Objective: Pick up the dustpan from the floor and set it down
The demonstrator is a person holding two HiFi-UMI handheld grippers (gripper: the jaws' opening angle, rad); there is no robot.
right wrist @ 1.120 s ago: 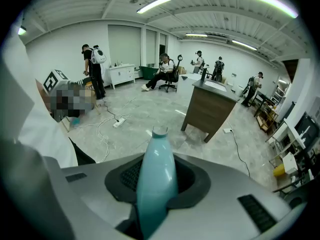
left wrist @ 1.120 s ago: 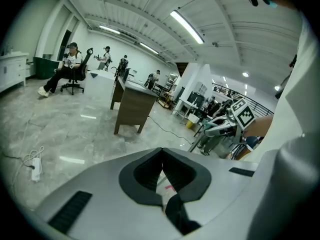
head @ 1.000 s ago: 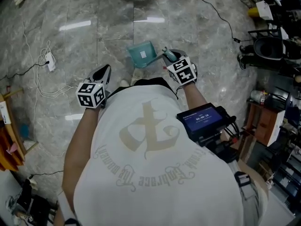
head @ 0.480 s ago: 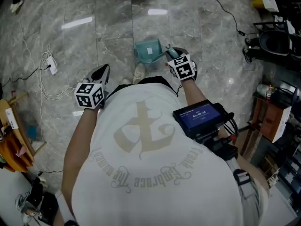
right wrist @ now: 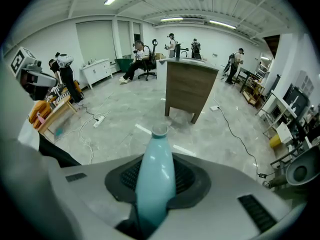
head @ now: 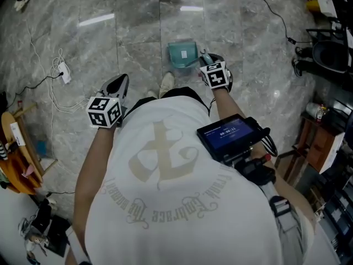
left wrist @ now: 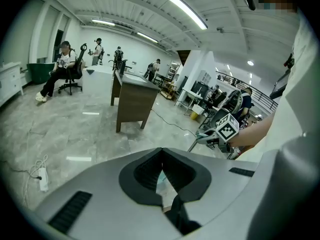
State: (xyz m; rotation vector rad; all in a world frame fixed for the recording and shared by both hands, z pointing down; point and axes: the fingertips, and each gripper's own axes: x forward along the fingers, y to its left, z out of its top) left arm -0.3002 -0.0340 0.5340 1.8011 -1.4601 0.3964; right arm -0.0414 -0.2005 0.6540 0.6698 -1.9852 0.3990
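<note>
The teal dustpan [head: 183, 54] hangs low over the grey marble floor, just ahead of the person's shoe [head: 165, 83]. My right gripper [head: 206, 59] is shut on its handle [right wrist: 155, 169], which runs up between the black pads and ends in a round hollow tip. Whether the pan touches the floor I cannot tell. My left gripper [head: 119, 84] is held out at the person's left side, well apart from the dustpan. Its jaws meet at the tips with nothing between them, as the left gripper view [left wrist: 161, 160] also shows.
A white power strip with loose cables [head: 62, 70] lies on the floor to the left. A black cable [head: 276, 12] runs across the floor at the right, towards shelves and equipment [head: 328, 43]. A wooden desk [right wrist: 190, 91] stands further ahead, with people beyond it.
My right gripper has carried the dustpan further from the body, to the right and lower toward the floor. The left gripper keeps much the same place beside the body.
</note>
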